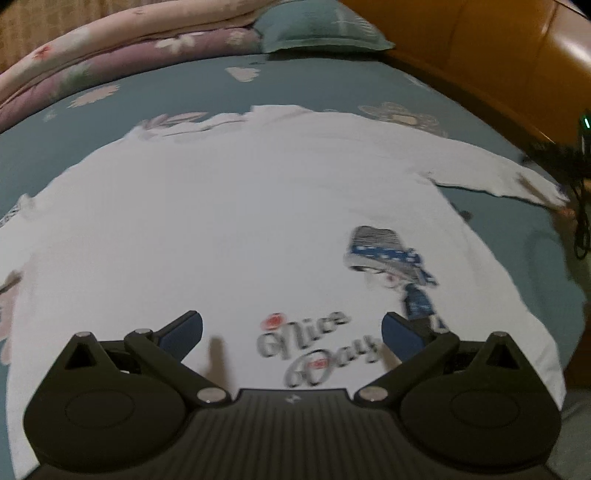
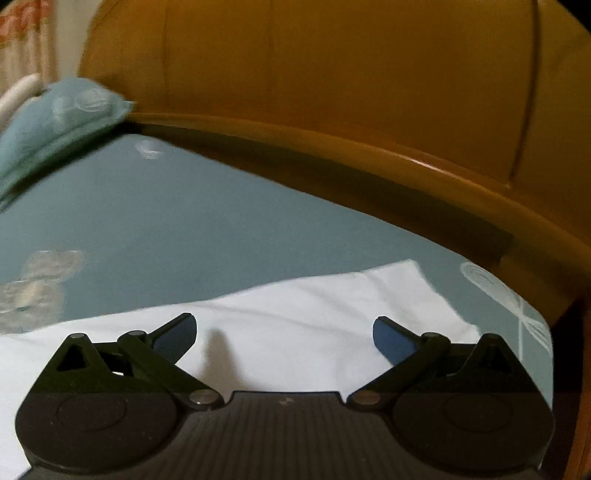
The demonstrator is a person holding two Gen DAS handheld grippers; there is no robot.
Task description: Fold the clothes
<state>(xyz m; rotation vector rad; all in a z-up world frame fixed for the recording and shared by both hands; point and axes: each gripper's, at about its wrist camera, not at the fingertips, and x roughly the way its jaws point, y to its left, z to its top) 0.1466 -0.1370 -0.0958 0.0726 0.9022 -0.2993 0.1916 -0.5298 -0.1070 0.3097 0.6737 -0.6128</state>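
Note:
A white T-shirt [image 1: 229, 221] lies spread flat on a teal bedsheet [image 1: 177, 85], printed side up, with a cartoon figure [image 1: 391, 266] and the words "Nice Day" [image 1: 317, 343]. My left gripper [image 1: 291, 332] hovers open over the shirt's near part, nothing between its blue pads. In the right wrist view one white sleeve [image 2: 332, 310] stretches toward the bed's corner. My right gripper [image 2: 284, 336] stands open just above that sleeve, holding nothing.
A wooden headboard [image 2: 332, 74] and bed rail [image 2: 424, 173] run along the right. A teal pillow [image 1: 317, 29] and folded floral quilts [image 1: 110, 48] sit at the far side. Black cables [image 1: 580, 206] hang at the right edge.

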